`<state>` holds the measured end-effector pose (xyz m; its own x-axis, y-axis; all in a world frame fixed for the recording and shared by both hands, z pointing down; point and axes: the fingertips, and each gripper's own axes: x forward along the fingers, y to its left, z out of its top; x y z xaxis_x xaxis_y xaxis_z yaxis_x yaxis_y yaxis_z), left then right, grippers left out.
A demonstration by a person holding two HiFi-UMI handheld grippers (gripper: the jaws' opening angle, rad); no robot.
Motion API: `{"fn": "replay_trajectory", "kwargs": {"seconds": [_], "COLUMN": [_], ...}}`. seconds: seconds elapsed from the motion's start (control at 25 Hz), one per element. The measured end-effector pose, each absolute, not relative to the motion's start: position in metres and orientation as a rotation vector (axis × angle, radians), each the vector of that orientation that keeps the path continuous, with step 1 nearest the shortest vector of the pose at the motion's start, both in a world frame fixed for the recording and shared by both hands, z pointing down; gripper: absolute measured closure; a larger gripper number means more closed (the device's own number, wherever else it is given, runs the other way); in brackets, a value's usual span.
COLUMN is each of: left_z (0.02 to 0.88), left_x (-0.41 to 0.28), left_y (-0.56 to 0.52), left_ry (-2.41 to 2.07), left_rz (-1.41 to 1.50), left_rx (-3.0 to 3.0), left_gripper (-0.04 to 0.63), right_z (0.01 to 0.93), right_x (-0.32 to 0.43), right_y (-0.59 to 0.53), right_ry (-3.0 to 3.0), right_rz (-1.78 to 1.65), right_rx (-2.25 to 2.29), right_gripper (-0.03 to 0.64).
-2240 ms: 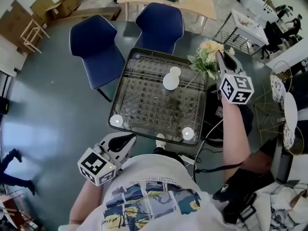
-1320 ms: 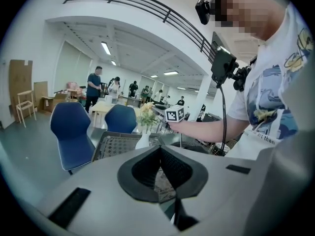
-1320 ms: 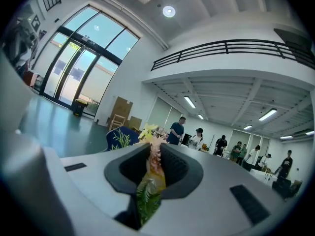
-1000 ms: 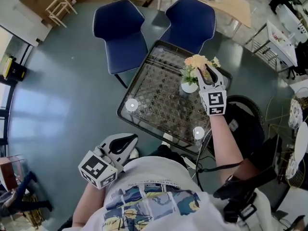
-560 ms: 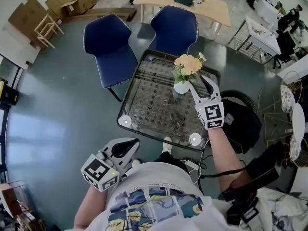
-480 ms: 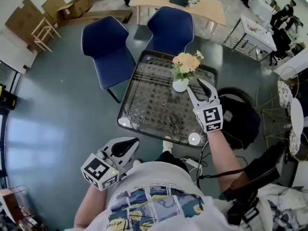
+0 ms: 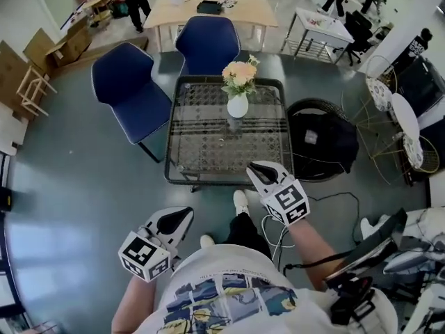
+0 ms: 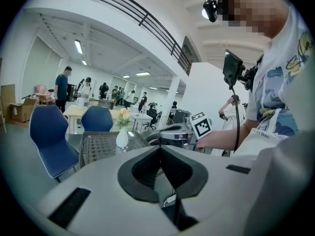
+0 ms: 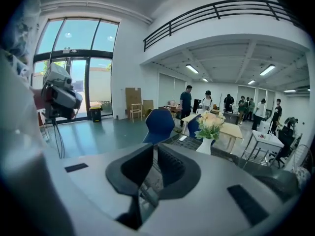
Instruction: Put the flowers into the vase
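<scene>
Flowers (image 7: 238, 74) stand upright in the white vase (image 7: 237, 106), which sits at the far side of the glass worktop (image 7: 208, 145). The right gripper (image 7: 254, 171) is at the worktop's near edge, well apart from the vase. Its fingers are closing, a narrow gap remains, and nothing is between them. The left gripper (image 7: 181, 218) is beside the person's torso, its fingers clenched together and empty.

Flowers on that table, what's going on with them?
A person holds a claw in each hand. The flowers already stand in the white vase on the glass table. Both claws hang near the person, off the table. The right claw is closing on nothing; the left claw is shut and empty.
</scene>
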<state>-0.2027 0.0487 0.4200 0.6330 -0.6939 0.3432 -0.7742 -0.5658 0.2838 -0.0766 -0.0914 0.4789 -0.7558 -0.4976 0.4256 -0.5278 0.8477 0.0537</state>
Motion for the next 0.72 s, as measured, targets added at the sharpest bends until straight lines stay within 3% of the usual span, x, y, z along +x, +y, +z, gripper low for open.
{"fn": "replay_trajectory", "kwargs": {"seconds": [0.36,0.72], "left_z": [0.417,0.410], "left_x": [-0.190,-0.172], "left_y": [0.102,0.107], "left_ry": [-1.064,-1.004], "left_rz": [0.249,0.245], "left_rx": [2.487,2.564], "left_gripper": [0.586,0.586], "right_z": [0.458,0.449], "right_x": [-0.096,-0.100], "right_y": [0.033,0.064], "right_ry": [-2.656,-2.662], "right_rz": [0.183,0.138], "right_rx": [0.651,0.632], "right_gripper": [0.597,0.606]}}
